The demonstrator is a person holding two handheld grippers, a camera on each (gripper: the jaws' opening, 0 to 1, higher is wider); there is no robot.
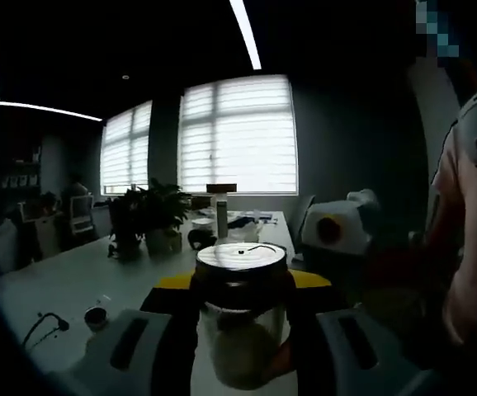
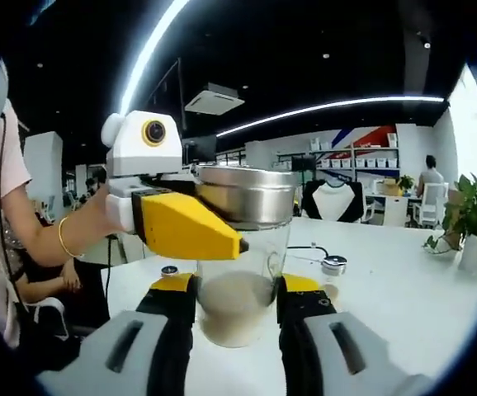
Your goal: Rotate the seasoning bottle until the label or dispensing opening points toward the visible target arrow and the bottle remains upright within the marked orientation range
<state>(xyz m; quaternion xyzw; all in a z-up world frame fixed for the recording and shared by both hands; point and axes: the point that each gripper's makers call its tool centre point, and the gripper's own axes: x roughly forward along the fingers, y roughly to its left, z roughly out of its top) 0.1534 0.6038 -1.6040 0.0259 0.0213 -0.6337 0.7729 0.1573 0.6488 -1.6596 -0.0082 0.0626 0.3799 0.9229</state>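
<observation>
left gripper view: one seasoning bottle (image 1: 240, 318), a clear jar with a metal lid (image 1: 241, 257) and pale powder in its lower half, stands upright between this gripper's two jaws. left gripper (image 1: 240, 330) is closed to about the bottle's width, its black pads pressing the glass on both sides. beyond the jaws, across the white table (image 1: 65, 285), stand two potted plants (image 1: 145, 216), close together to the left of the jaw line. a white gripper body (image 1: 337, 227) sits to the right of the bottle; whether it touches the bottle cannot be told from here. a person's sleeve (image 1: 474, 206) fills the far right.

right gripper view: the same single bottle (image 2: 242, 272) is seen between the right gripper's (image 2: 238, 318) jaws, which are closed against its lower glass wall, one pad on each side. the other gripper (image 2: 168, 206), white with a yellow jaw cover, enters from the left at lid height, held by a person's hand (image 2: 98, 219) wearing one bracelet; its yellow jaw lies against the near side of the lid rim. one small cap-like object (image 2: 334, 265) lies on the table (image 2: 403, 289) to the right of the jaws, one smaller one (image 2: 169, 270) to the left.
</observation>
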